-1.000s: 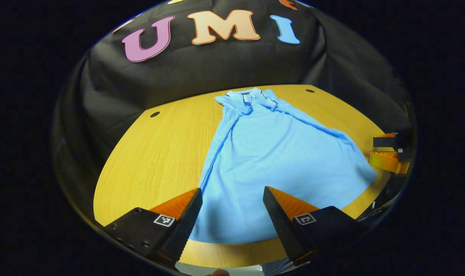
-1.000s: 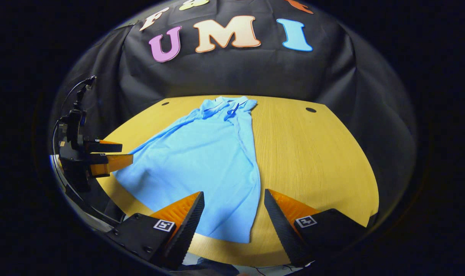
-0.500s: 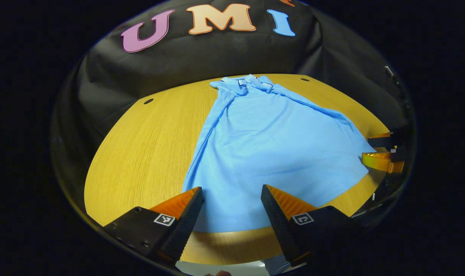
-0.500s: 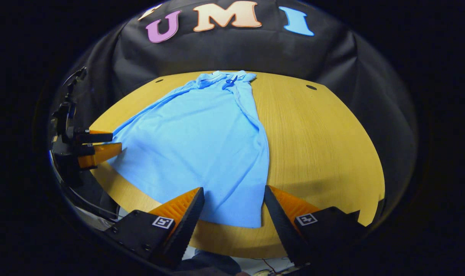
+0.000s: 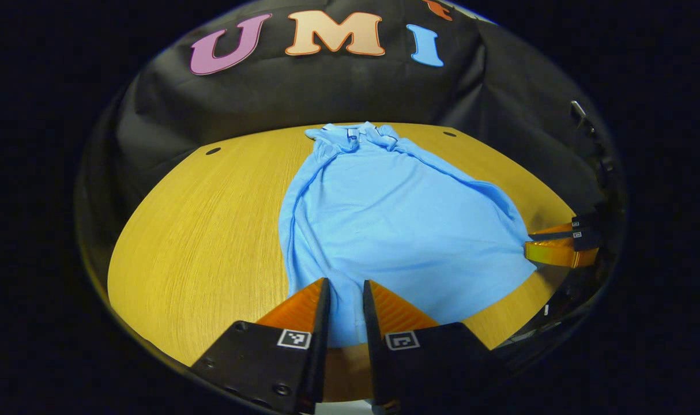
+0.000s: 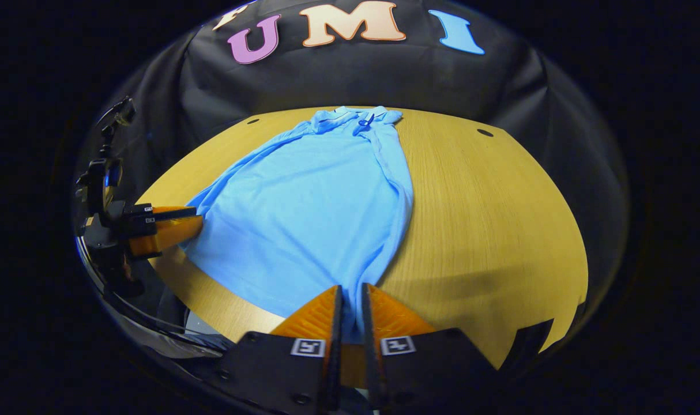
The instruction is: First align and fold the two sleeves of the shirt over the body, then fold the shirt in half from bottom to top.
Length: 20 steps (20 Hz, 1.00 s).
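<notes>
Left gripper view: The light blue polo shirt [image 5: 396, 225] lies flat on the yellow wooden table [image 5: 200, 230], collar toward the upper centre of the frame, hem toward the bottom. Both sleeves are already folded in over the body; the long edges form raised folds. The left gripper [image 5: 345, 300] sits at the bottom centre with its fingers nearly together, the shirt's bottom hem corner pinched between them. At the right edge of the frame, the right gripper [image 5: 549, 245] meets the opposite hem corner, fingers close together on the cloth. The black cloth wall [image 5: 327, 92] fills the upper part of the frame.

Right gripper view: The polo shirt [image 6: 309, 207] runs from the collar at upper centre down to the hem at bottom centre, on the table [image 6: 488, 219]. The right gripper [image 6: 350, 305] at the bottom centre is closed on the hem corner, a thin strip of fabric between its fingers. At the left edge of the frame, the left gripper [image 6: 177, 222] holds the other hem corner, fingers together on the cloth.
</notes>
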Motion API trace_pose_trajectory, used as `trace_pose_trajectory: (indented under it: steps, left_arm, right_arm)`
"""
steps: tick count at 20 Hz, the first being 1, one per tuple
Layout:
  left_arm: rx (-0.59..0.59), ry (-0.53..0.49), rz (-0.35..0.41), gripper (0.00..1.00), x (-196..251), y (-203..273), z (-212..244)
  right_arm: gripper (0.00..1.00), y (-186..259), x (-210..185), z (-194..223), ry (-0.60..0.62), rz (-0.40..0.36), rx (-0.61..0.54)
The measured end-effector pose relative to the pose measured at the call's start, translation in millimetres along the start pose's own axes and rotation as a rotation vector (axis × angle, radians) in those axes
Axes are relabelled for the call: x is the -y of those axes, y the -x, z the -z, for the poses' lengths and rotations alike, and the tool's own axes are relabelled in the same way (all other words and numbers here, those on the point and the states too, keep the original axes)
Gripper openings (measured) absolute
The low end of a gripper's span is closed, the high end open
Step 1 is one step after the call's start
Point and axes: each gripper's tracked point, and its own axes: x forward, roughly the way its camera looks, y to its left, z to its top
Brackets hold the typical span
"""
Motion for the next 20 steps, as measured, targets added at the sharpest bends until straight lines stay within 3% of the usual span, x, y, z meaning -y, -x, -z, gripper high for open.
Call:
trace_pose_trajectory:
  steps: [1, 2, 3, 4, 8, 20]
  left_arm:
    - [0.007, 0.031, 0.005, 0.25, 3.0, -3.0, -2.2]
    - [0.005, 0.074, -0.005, 0.08, 2.9, -4.1, -2.2]
    - [-0.006, 0.112, -0.011, 0.0, 2.4, -4.4, -3.1]
    - [-0.03, 0.143, -0.014, 0.0, 2.3, -4.7, -3.8]
    - [-0.081, 0.147, -0.026, 0.0, 3.5, -0.9, -8.3]
    - [0.043, 0.16, -0.001, 0.0, -2.9, 3.7, -96.1]
  right_arm:
    - [0.08, -0.2, -1.6, -0.4, -0.001, -0.007, -0.006]
    - [0.09, -2.2, -2.0, -0.2, 0.0, -0.011, -0.013]
    - [0.09, 0.9, -0.9, -3.1, -0.012, -0.007, -0.006]
    - [0.03, -1.0, -2.0, -1.9, -0.017, -0.004, -0.006]
    - [0.02, 2.0, -8.5, -15.8, -0.031, -0.026, 0.036]
    - [0.02, 18.8, -5.6, -116.2, -0.095, -0.057, 0.219]
